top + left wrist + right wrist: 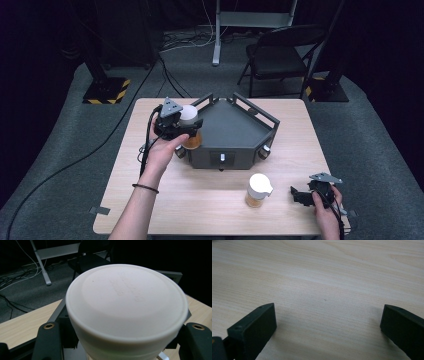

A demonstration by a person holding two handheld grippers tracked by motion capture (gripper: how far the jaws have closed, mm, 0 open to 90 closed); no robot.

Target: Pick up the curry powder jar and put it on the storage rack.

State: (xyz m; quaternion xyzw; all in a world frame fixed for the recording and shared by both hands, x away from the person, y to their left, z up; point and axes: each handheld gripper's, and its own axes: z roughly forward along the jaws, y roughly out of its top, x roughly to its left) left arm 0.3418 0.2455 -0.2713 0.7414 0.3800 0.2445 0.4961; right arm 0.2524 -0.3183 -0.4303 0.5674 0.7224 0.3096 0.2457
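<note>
Nearest us, the right tool [303, 194] rests low at the front right corner of the pale wood-grain desk [210, 200], jaws spread wide over bare surface; in the right gripper view nothing lies between the two black pads [254, 327].

Just to its left stands a second white-capped jar of amber liquid [258, 190], upright, near the right tool and apart from it. We judge the right hand is the nearer one for that jar; its long axis is vertical, so a level approach from the right would meet its side.

Farther back, the left tool [187, 129] pinches the white-capped amber jar [189, 122], jaws pressed against its sides just under the cap. In the left gripper view the round white plastic cap [126, 302] sits between the pads, upright. The jar is held above the desk at the left edge of the dark grey angular metal tray with raised rails [235, 131]. The tray's floor lies to the right of the held jar and just past it; we judge the coming move turns on carrying the jar rightward over the rail.

Beyond the desk: grey carpet, trailing cables, a black folding chair [280, 55], a hazard-striped stand base [107, 91], dark surroundings.
</note>
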